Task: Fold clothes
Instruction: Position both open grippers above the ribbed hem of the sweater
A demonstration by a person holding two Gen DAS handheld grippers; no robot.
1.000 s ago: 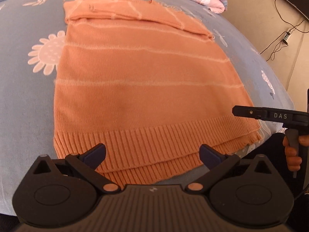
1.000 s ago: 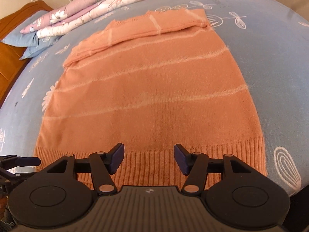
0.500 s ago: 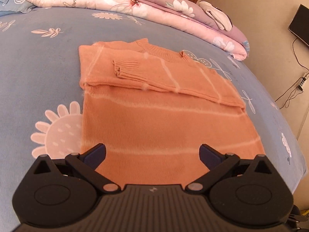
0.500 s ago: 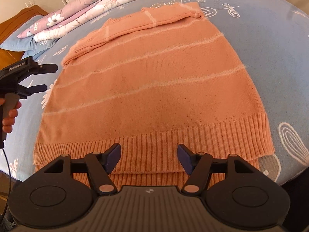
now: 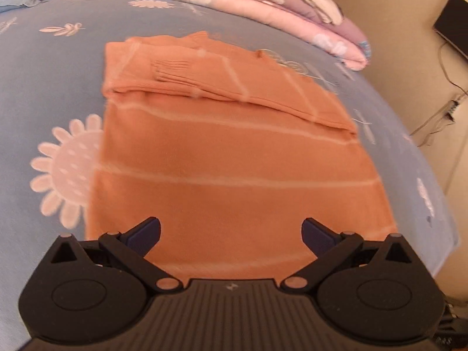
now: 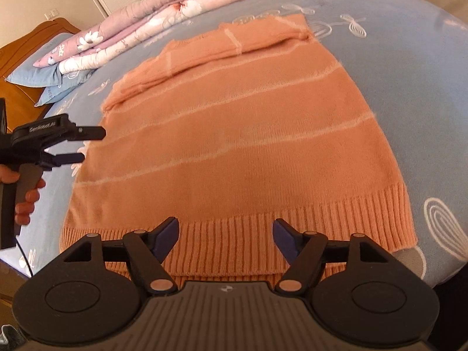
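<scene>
- Fingers of the right gripper (image 6: 224, 235) stand well apart, grasping nothing; the ribbed hem of the sweater (image 6: 234, 134) lies in the gap below them, and the pads do not press on it.
- Fingers of the left gripper (image 5: 231, 235) are spread wide and released; plain knit shows between the tips, and contact with it cannot be told.
- Sweater: orange with pale stripes, laid flat on the bed (image 6: 424, 67); sleeves folded across the chest at the end far from both sets of fingers, one ribbed cuff (image 5: 172, 70) lying uppermost.
- Hem edge: runs crosswise just ahead of the right fingertips, a second ribbed layer showing nearer than the first.
- Side edges: both lie straight on the sheet; bare blue sheet borders them, wider beyond the right finger.
- Left gripper in the right wrist view (image 6: 73, 143): held by a hand (image 6: 25, 193) at the sweater's left side edge, its tips over that edge, about halfway along the body.
- Bed edge: drops away close beneath the hem, to the outer side of the right finger.
- Quilt (image 5: 263, 8): folded, pink and mauve, beyond the collar, well apart from the fingers.
- Pillow (image 6: 44, 67) and wooden headboard (image 6: 26, 46): far left.
- Cables (image 5: 438, 117) on the floor: far right, off the bed.
</scene>
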